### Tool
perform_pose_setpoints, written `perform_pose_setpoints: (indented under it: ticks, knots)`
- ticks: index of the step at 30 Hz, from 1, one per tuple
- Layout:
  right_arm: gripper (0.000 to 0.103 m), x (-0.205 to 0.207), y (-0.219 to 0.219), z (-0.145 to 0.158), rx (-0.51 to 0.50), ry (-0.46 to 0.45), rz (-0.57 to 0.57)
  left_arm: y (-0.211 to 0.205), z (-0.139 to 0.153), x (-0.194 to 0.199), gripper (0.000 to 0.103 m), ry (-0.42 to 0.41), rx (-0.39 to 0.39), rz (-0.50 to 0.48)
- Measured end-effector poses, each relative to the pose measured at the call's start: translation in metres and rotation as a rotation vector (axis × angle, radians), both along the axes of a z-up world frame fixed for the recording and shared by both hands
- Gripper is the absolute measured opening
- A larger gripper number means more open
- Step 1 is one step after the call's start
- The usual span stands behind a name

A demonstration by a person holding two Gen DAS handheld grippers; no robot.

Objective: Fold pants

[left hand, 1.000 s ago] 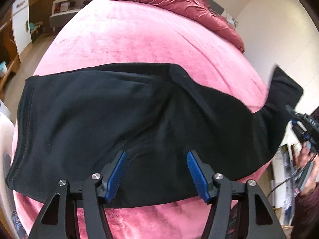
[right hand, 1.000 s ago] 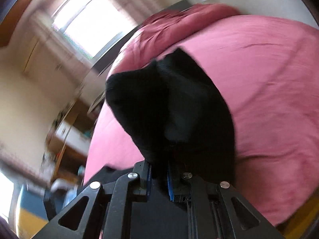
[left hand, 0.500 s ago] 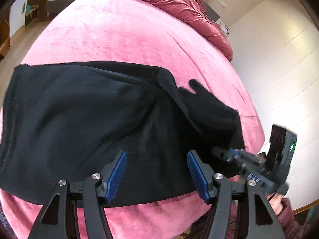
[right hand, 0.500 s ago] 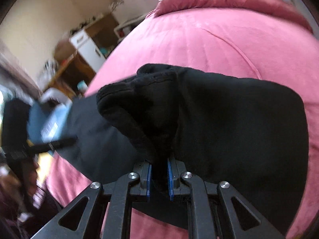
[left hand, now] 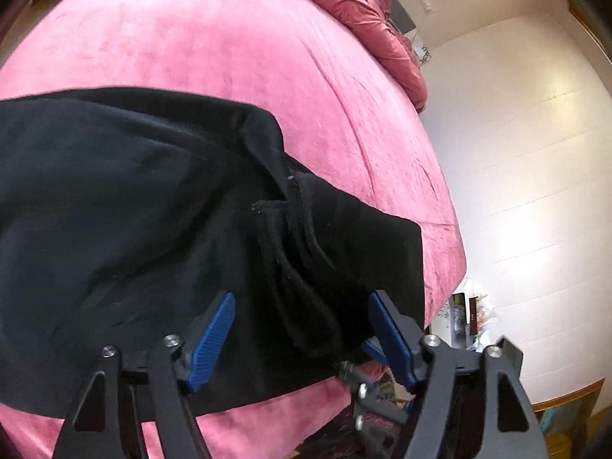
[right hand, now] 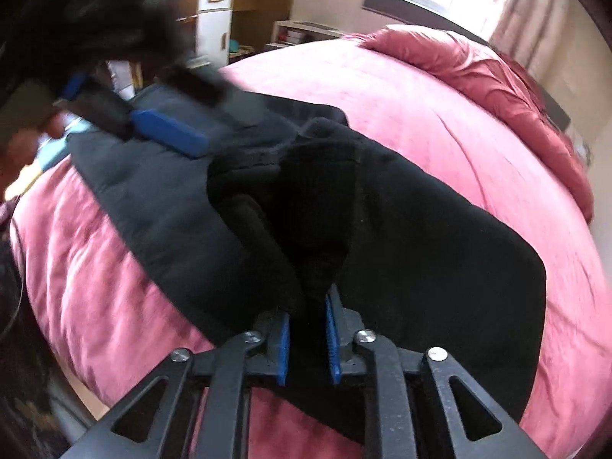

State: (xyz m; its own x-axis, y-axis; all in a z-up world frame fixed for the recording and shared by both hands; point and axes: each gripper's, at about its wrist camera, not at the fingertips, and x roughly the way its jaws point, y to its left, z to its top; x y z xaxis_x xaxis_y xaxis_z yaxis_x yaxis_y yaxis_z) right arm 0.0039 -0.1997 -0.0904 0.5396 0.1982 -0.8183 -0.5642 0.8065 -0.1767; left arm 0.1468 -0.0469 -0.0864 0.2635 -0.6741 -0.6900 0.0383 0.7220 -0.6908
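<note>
Black pants [left hand: 134, 229] lie across the near part of a pink bed [left hand: 229, 38]. My left gripper [left hand: 302, 329] is open, its blue pads spread just above the pants near a bunched fold [left hand: 298, 252]. My right gripper [right hand: 308, 340] is shut on a pinched ridge of the black pants [right hand: 420, 248] and holds it over the layer below. The left gripper also shows in the right wrist view [right hand: 168, 134], blurred, at the upper left over the pants.
A crumpled red duvet [left hand: 367, 4] lies at the head of the bed [right hand: 497, 76]. A white wall [left hand: 516, 153] runs along the bed's right side. A white cabinet [right hand: 214, 23] and shelves stand beyond the bed. Clutter lies on the floor [left hand: 466, 313] by the bed corner.
My right gripper has carried the pant end over and down onto the rest of the pants. My left gripper has moved right along the pants toward that fold, still open.
</note>
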Motion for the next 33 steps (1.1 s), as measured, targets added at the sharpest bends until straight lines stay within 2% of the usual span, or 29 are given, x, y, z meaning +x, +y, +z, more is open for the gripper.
perform_pose_setpoints:
  ticks: [2,6,11,14,15,16,19,22,23,26,28,32,33]
  knots:
    - [0.035,-0.006,-0.007,0.006,0.056,0.023,0.015,-0.003,-0.006,0.006,0.074,0.029,-0.003,-0.003]
    - [0.051,-0.009,-0.031,0.024,0.162,0.064,-0.040,-0.009,-0.017,0.012,0.074,0.080,-0.006,-0.001]
    - [0.051,-0.006,-0.090,0.038,0.292,0.118,-0.246,-0.022,-0.029,0.011,0.074,0.129,0.002,-0.040]
    - [0.051,-0.012,-0.136,0.043,0.333,0.107,-0.408,-0.037,-0.031,0.009,0.072,0.114,0.027,-0.082]
    - [0.051,-0.014,-0.150,0.044,0.340,0.103,-0.459,-0.041,-0.030,0.008,0.069,0.106,0.027,-0.094]
    - [0.051,-0.017,-0.164,0.043,0.344,0.103,-0.511,-0.045,-0.030,0.007,0.056,0.097,0.029,-0.105]
    - [0.051,-0.022,-0.207,0.032,0.344,0.121,-0.676,-0.056,-0.028,0.004,0.034,0.060,0.068,-0.140]
    - [0.051,-0.025,-0.227,0.025,0.403,0.141,-0.759,-0.061,-0.023,0.001,0.022,0.029,0.073,-0.143]
    - [0.051,-0.025,-0.232,0.025,0.415,0.139,-0.781,-0.059,-0.018,-0.001,0.021,0.019,0.063,-0.140]
    - [0.051,-0.022,-0.233,0.024,0.450,0.135,-0.805,-0.044,-0.007,-0.010,0.020,0.002,0.013,-0.127]
    - [0.051,-0.021,-0.232,0.030,0.438,0.117,-0.788,-0.038,-0.004,-0.015,0.019,0.004,0.013,-0.127]
    - [0.051,-0.017,-0.220,0.034,0.409,0.108,-0.734,-0.037,-0.029,-0.017,0.019,0.057,0.107,-0.131]
    - [0.051,-0.015,-0.219,0.034,0.389,0.116,-0.723,-0.036,-0.037,-0.016,0.019,0.078,0.111,-0.121]
